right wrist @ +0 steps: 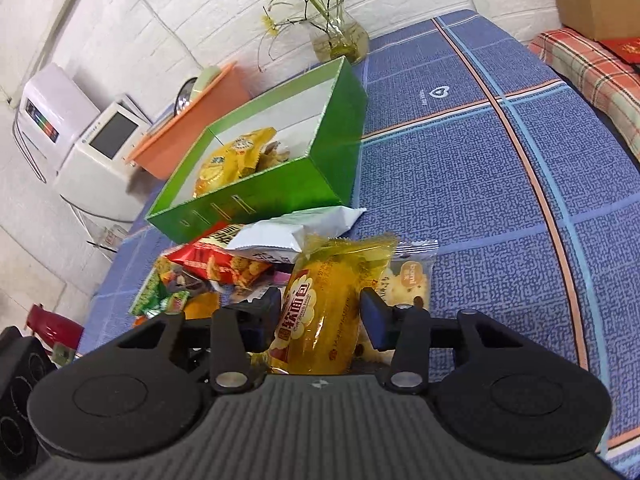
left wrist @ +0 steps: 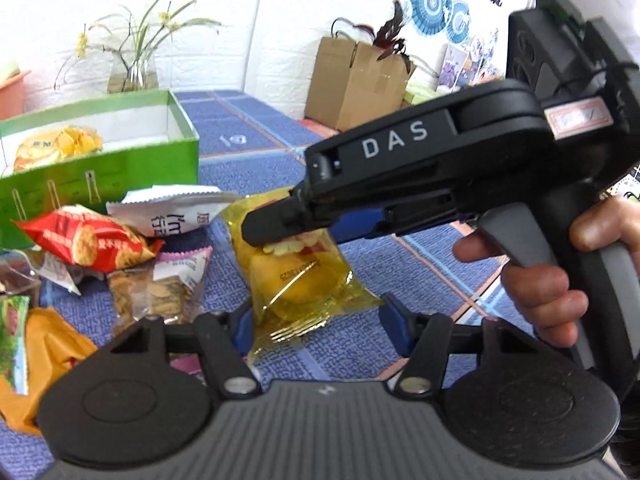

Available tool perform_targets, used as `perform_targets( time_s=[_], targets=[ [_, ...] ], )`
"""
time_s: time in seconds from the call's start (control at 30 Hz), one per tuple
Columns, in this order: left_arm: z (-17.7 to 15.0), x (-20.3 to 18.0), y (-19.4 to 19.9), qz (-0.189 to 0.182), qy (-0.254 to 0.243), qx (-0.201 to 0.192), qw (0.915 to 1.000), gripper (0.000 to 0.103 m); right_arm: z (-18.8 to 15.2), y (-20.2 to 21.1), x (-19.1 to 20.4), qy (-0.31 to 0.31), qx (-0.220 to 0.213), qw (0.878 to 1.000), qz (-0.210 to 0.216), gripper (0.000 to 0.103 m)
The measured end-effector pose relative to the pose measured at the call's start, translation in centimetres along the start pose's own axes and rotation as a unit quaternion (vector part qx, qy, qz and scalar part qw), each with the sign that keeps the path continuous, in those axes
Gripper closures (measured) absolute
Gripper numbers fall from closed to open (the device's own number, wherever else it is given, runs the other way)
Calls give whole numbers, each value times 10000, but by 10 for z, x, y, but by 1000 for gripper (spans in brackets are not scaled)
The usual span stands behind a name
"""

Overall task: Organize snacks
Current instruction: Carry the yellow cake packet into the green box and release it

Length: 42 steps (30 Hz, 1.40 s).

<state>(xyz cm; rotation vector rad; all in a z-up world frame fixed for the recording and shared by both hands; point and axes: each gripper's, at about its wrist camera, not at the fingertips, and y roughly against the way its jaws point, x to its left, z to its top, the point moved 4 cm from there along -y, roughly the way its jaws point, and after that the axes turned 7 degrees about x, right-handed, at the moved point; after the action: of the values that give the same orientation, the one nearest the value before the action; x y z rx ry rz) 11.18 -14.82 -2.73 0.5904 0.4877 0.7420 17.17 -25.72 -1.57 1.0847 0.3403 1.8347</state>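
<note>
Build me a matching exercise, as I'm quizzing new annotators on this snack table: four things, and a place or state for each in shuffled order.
Things:
1. yellow bread packet
2. red cracker packet
3. vase of flowers
4. green box

Places or states:
A. by the white wall
B. holds a yellow snack pack
C. between the right gripper fingers
D. partly under the white packet

Pairs: 1-C, 2-D, 3-A, 4-B
</note>
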Motion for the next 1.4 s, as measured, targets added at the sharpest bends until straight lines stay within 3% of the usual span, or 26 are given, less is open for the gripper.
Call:
perform_targets(
  time_s=[0.4,0.53,0.8,0.93,1.2,1.4],
  targets=[
    [-7,-6,46,153,-532,-566,9969,43,-8,25,42,437,-586,9973,-18,29],
    [-8,0,59,415,-584,-741,9947,43,-2,20,56,515,-564,9968,230,28],
    [-8,55,99,1100,33,-1053,9883,43,23,-31,109,971,-323,9897,997,29],
    [5,85,107,1348,309,-1116,9841,43,41,-53,132,1156,-403,9846,1246,30],
    [75,119,66,1348,50,-985,9860,42,97,-56,108,1025,-1134,9833,991,34],
    [102,130,8,1373,-60,-632,9885,40,121,-77,63,412,-1063,9904,778,38]
  ],
)
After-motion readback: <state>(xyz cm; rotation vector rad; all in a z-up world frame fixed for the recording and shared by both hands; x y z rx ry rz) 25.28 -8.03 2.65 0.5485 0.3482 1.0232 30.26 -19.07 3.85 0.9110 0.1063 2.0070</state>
